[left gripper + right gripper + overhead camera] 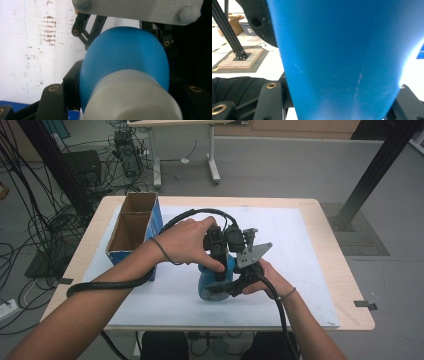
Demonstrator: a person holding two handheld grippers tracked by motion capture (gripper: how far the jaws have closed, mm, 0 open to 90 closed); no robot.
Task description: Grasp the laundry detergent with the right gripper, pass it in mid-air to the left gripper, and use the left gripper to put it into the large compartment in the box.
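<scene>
Near the bench's front edge, both grippers' fingers clamp the blue bottle (pixel 212 282) between them, white cap (pixel 132 100) toward the left gripper (pixel 218 251).

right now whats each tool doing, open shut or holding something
Left tool: shut on the blue bottle, near its white cap.
Right tool: shut on the blue bottle, jaws on either side of its body.

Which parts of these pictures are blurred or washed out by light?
Left gripper view: the white cap is soft, too near the lens; the blue bottle behind it is sharper. Right gripper view: the bottle is close and hazy, and bright glare bleaches its right edge. High view: even light, slightly soft, weak shadows on the white mat.
</scene>
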